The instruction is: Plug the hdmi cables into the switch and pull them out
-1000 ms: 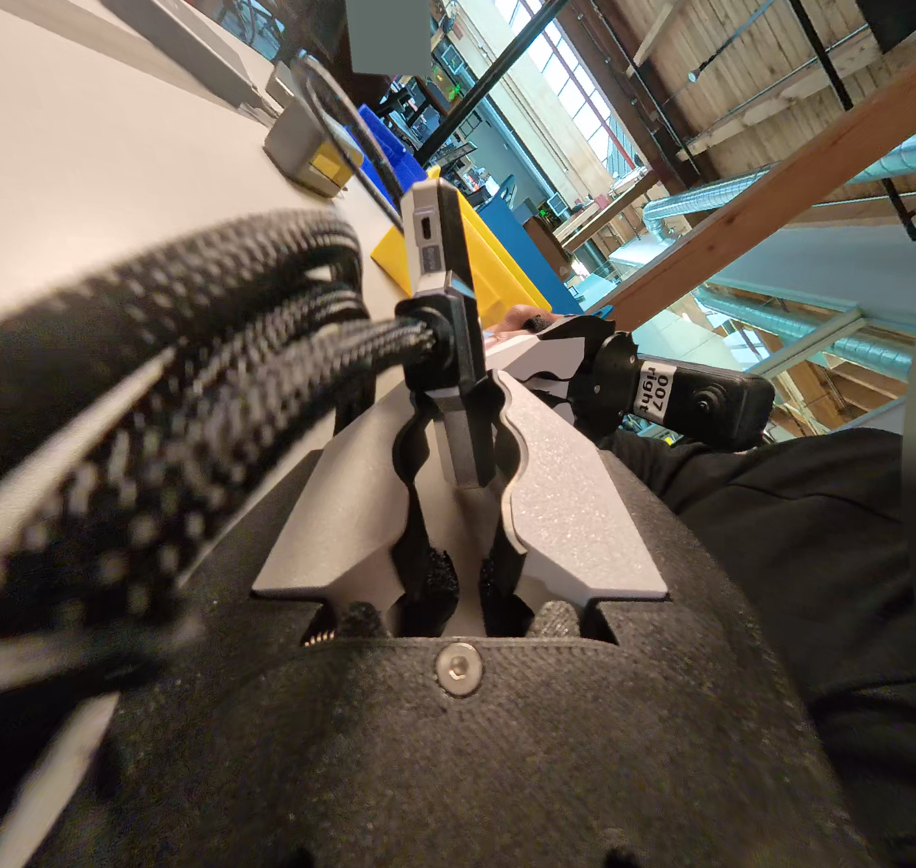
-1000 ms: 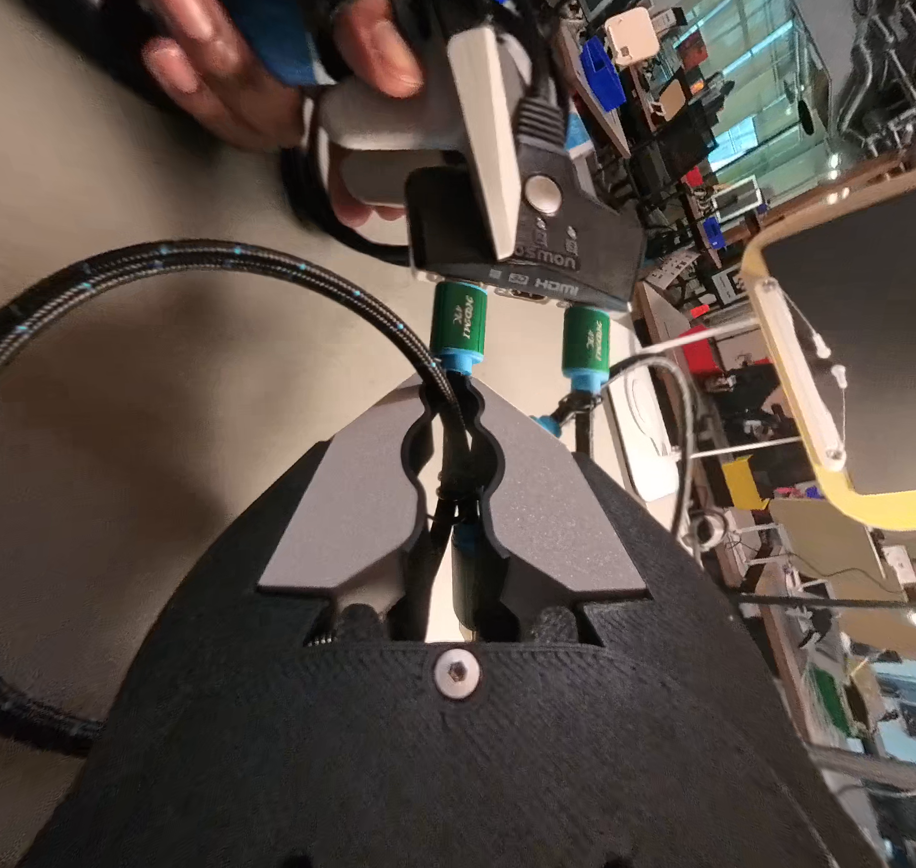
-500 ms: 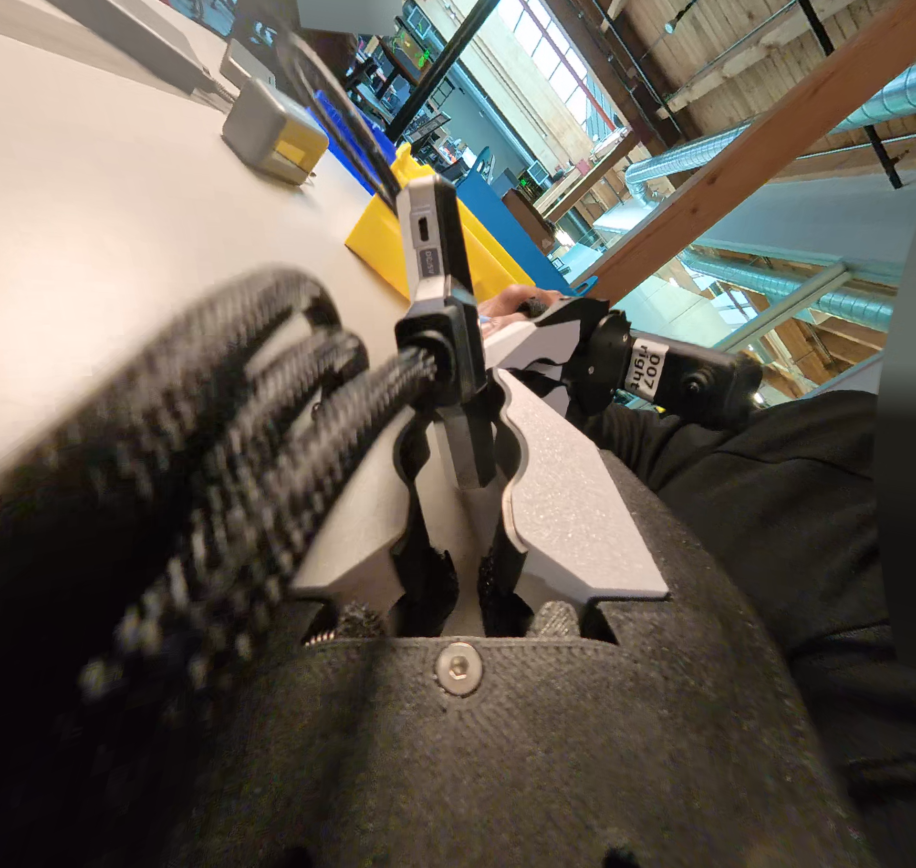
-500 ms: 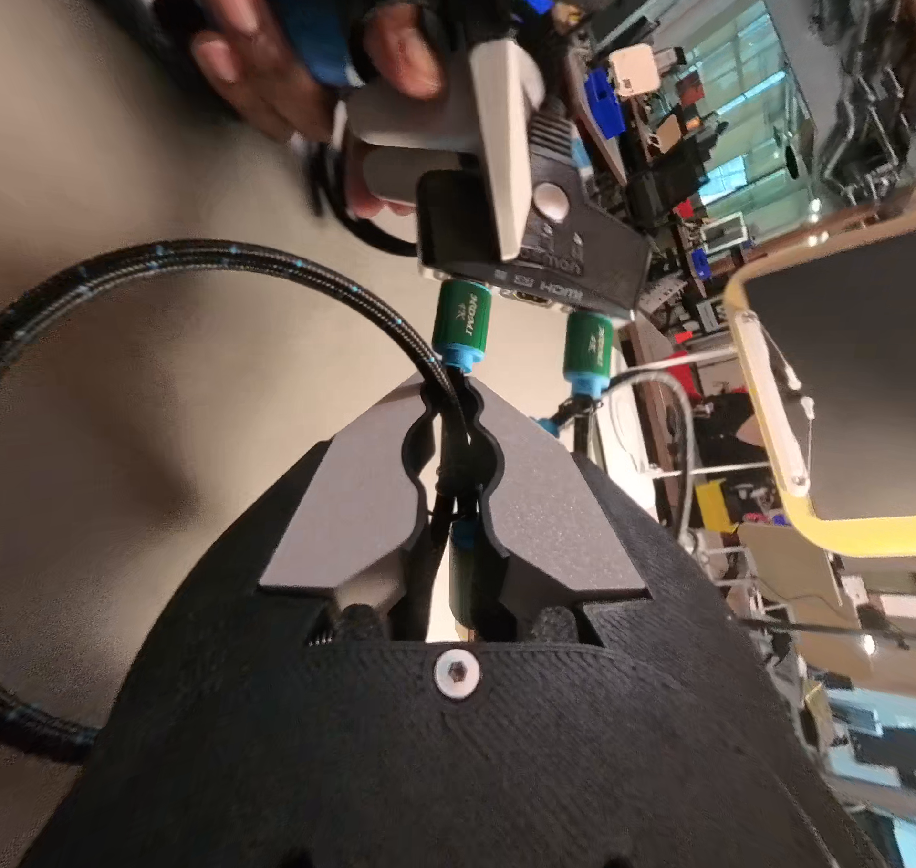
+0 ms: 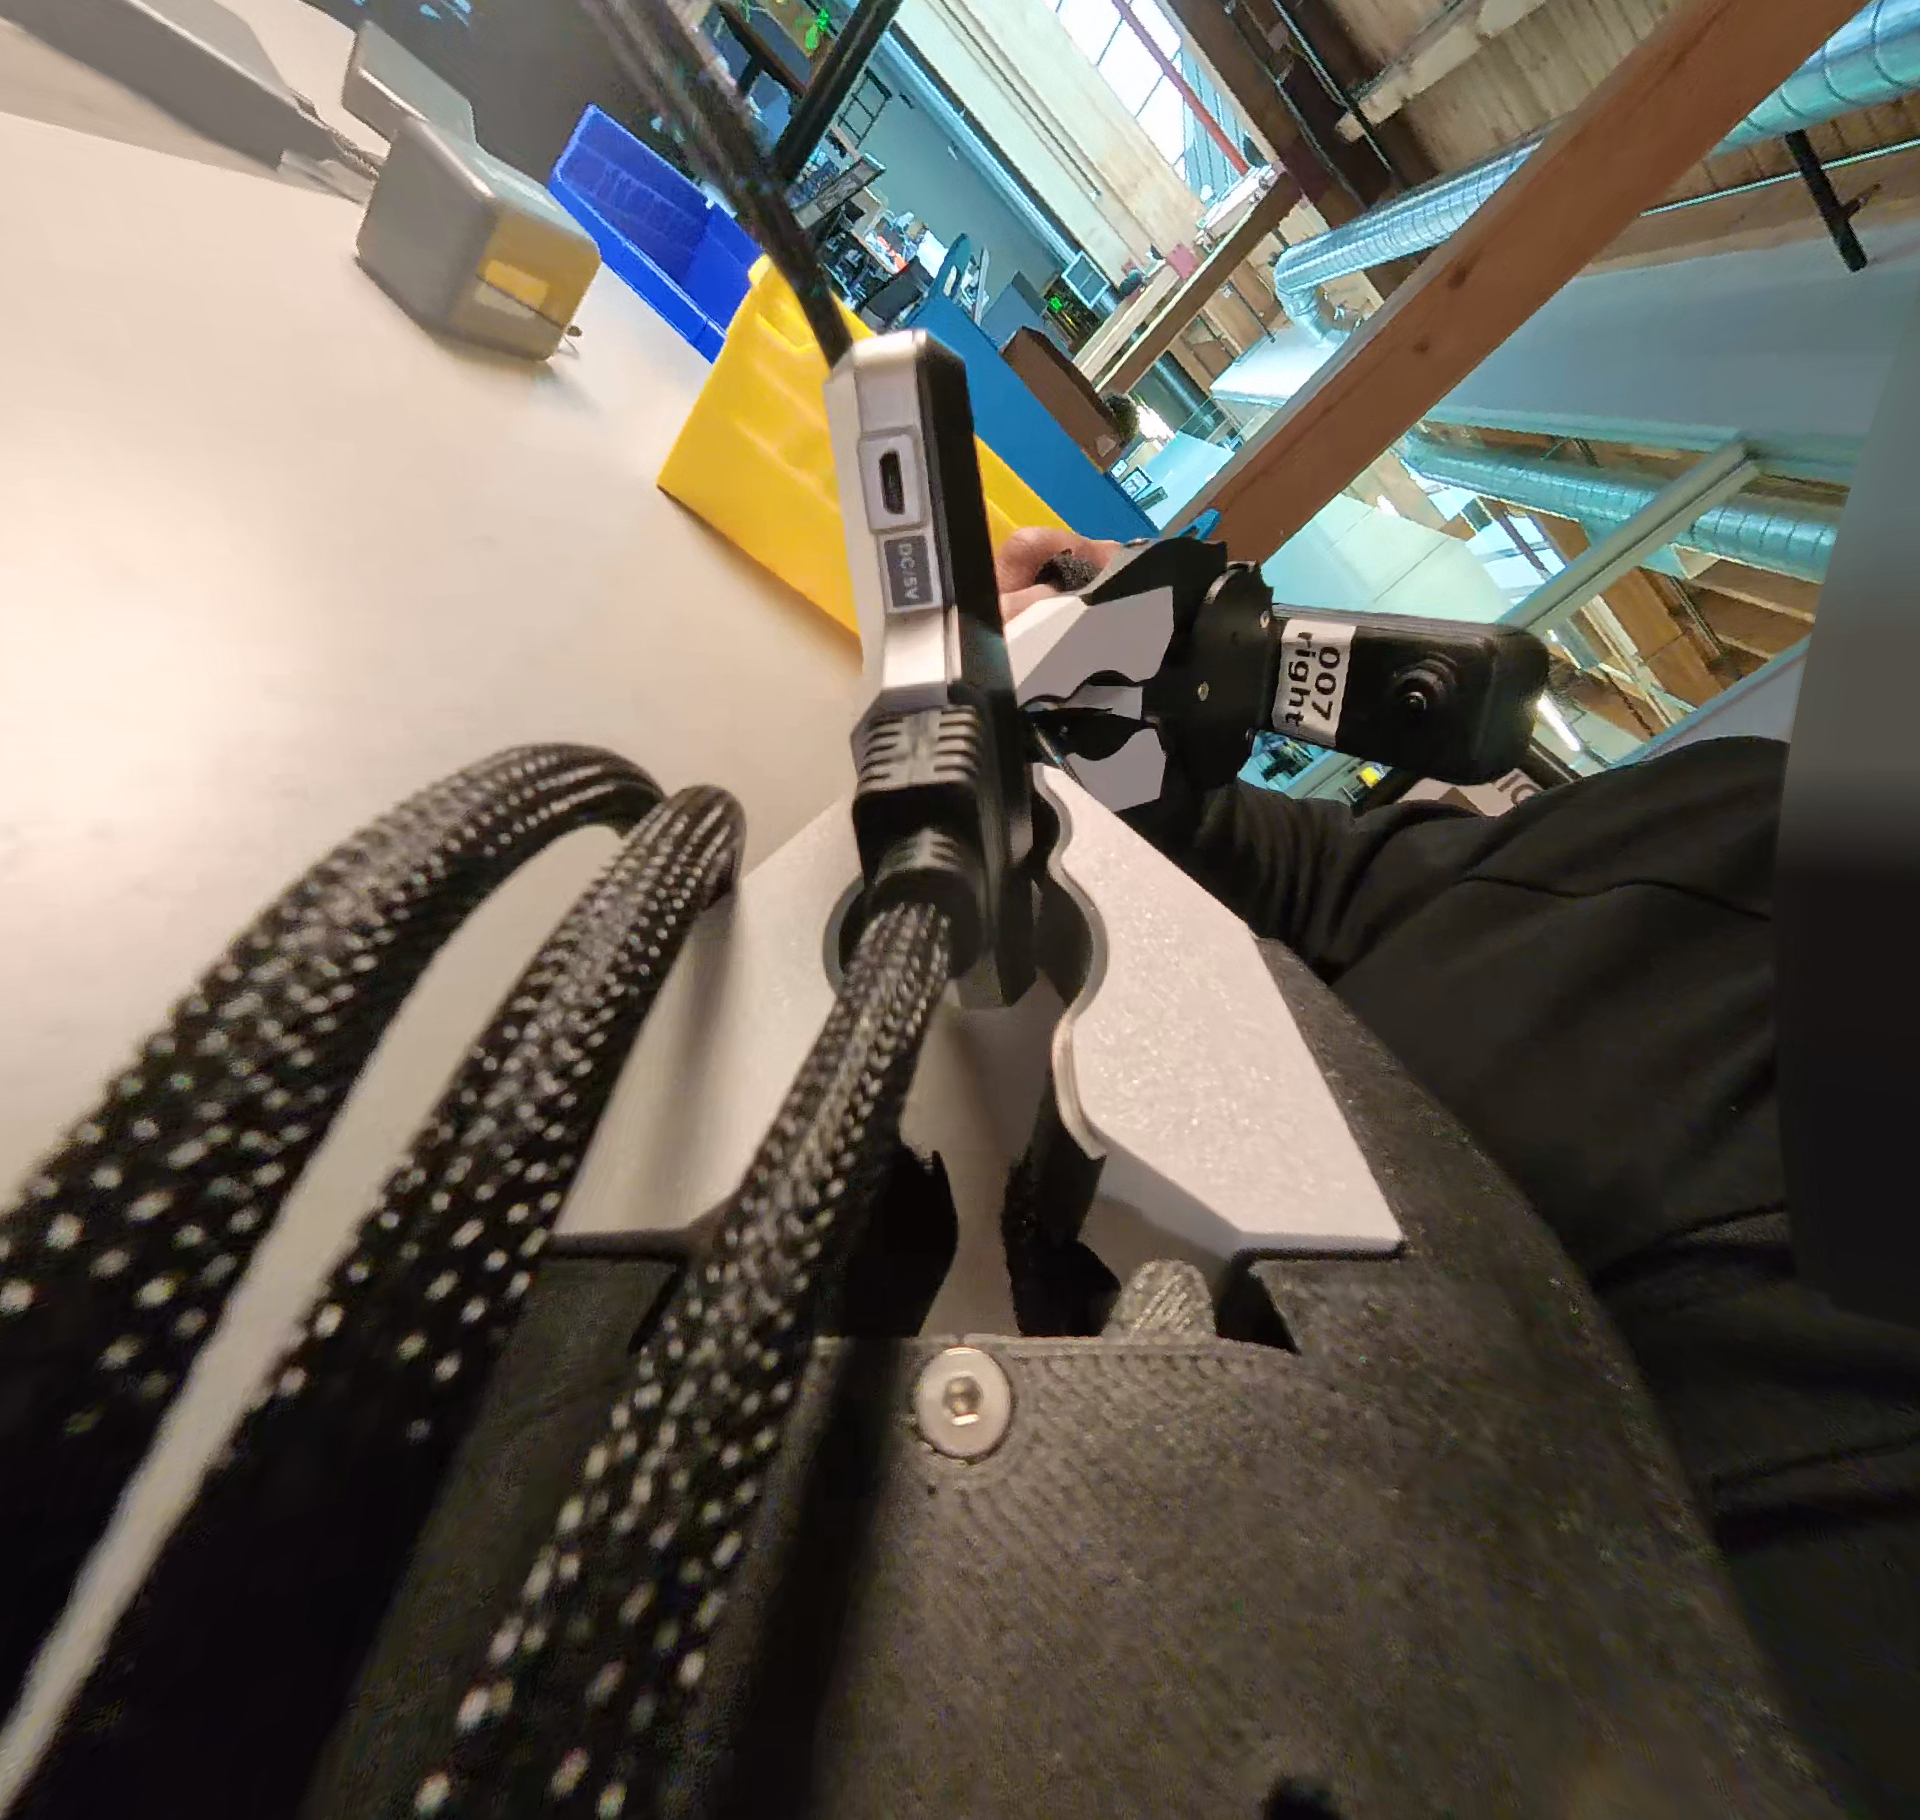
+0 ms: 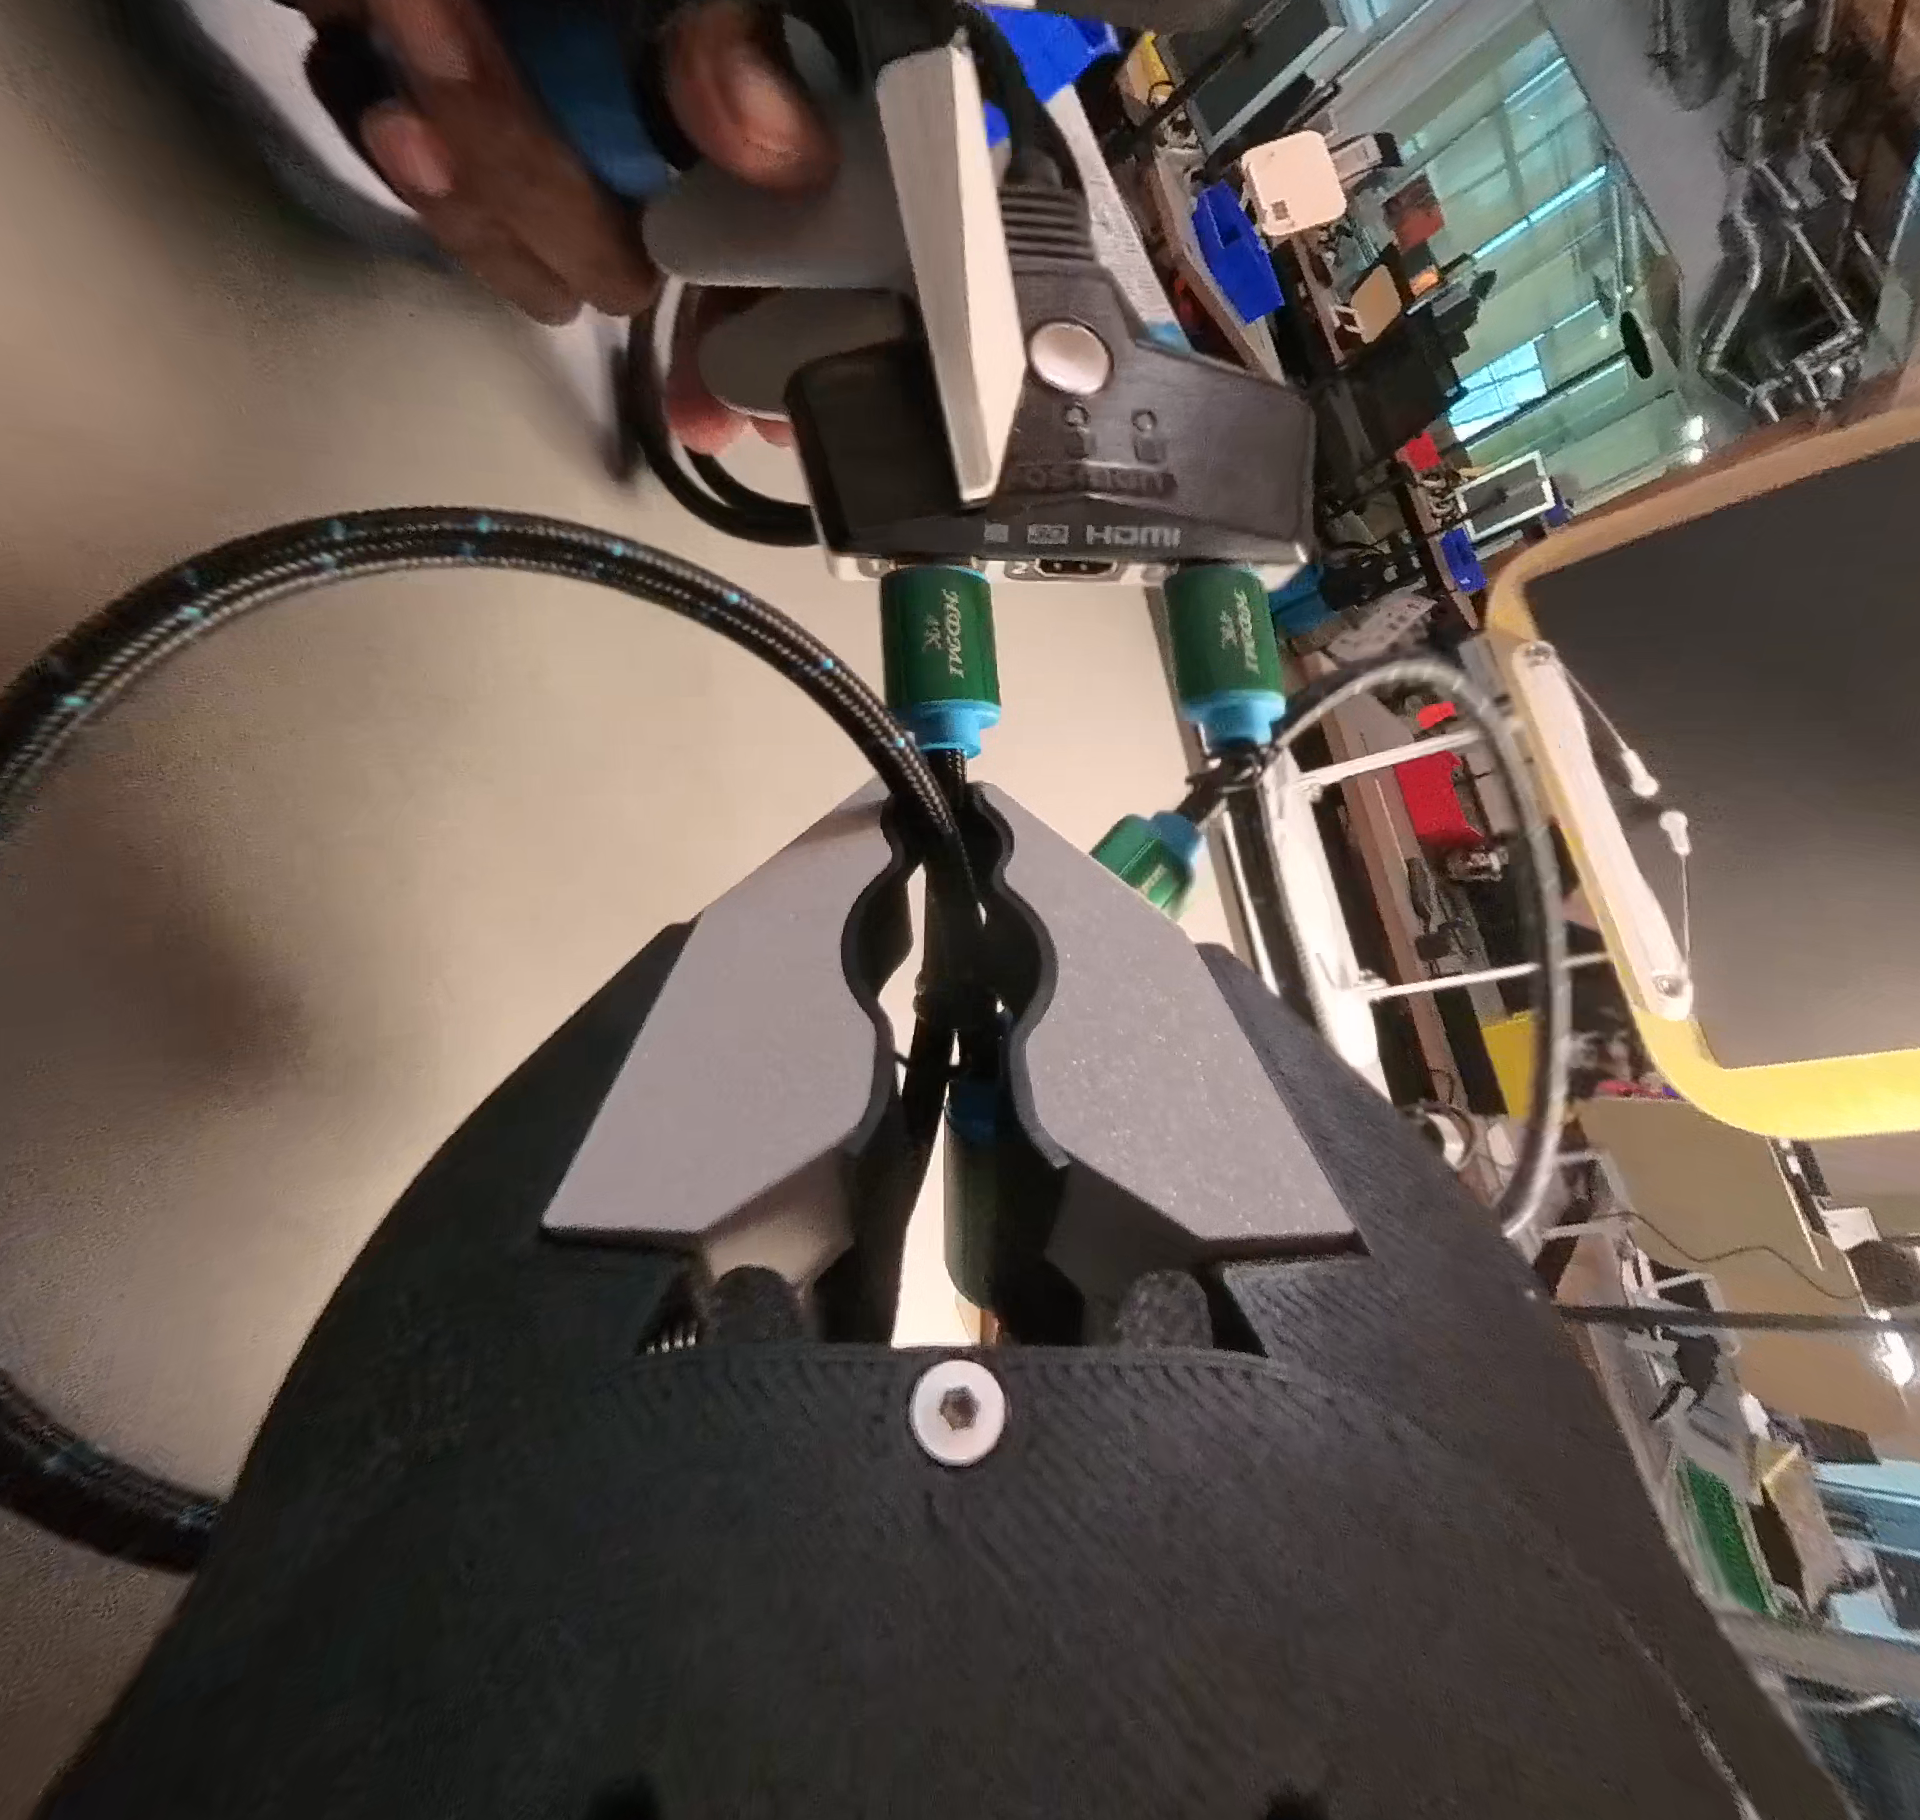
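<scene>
The HDMI switch [image 6: 1070,440], a black and silver box, is held above the pale tabletop [image 5: 239,482], clamped edge-on between the fingers of the left gripper [image 5: 997,897]; in the right wrist view one silver finger [image 6: 951,284] is seen laid across its top beside a round button. Two green-shelled HDMI plugs are seated in the outer ports, the left plug [image 6: 938,643] and the right plug [image 6: 1221,648], with the middle port [image 6: 1062,568] open between them. The fingers of the right gripper [image 6: 951,897] are closed on the braided black cable [image 6: 416,544] just below the left plug; a further green plug [image 6: 971,1220] is lodged deep between them, and another loose green plug [image 6: 1148,861] hangs beside the right finger. In the left wrist view a black moulded connector [image 5: 925,783] enters the near end of the switch, and thick braided cable loops [image 5: 436,991] crowd the foreground and hide part of the left finger. A small port and a printed label are visible on the silver edge of the switch; lettering is also carried on the front face, the green shells and a white sticker on the right gripper's camera. Behind, a grey and yellow block [image 5: 473,248], a yellow bin [image 5: 769,440] and a blue bin [image 5: 644,212] are noted near the tabletop's far edge.
</scene>
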`<state>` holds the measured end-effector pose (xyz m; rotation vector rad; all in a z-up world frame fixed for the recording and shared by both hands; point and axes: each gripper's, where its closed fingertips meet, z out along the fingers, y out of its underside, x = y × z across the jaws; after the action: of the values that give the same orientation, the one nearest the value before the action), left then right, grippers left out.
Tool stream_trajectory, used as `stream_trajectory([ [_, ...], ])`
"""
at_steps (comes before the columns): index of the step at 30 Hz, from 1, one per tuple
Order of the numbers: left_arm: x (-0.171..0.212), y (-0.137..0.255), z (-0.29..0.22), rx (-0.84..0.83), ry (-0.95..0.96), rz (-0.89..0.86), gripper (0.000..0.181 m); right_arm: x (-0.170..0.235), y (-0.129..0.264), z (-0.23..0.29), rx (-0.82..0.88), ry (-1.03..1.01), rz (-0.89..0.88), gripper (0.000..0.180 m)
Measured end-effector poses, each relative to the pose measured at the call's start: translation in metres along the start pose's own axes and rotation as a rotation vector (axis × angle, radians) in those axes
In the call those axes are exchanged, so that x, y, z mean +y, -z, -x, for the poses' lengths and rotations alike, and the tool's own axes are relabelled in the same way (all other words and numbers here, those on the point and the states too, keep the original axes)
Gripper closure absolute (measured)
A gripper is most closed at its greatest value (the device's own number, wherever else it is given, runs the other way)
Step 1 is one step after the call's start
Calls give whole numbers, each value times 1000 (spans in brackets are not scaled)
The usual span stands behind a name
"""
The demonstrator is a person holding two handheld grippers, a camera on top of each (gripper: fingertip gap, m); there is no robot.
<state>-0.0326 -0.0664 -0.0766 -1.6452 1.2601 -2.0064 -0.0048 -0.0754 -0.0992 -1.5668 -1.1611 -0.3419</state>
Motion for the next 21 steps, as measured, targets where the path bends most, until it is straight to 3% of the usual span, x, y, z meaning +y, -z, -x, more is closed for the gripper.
stream_trajectory([
  [12,4,-2,18,-75,25,-23,150,3,-10,7,83,56,43,171],
  [16,-1,0,19,-103,-22,-68,161,6,-13,7,104,63,65,166],
  [21,-3,-1,15,-96,-87,-83,161,3,-6,3,101,37,21,169],
])
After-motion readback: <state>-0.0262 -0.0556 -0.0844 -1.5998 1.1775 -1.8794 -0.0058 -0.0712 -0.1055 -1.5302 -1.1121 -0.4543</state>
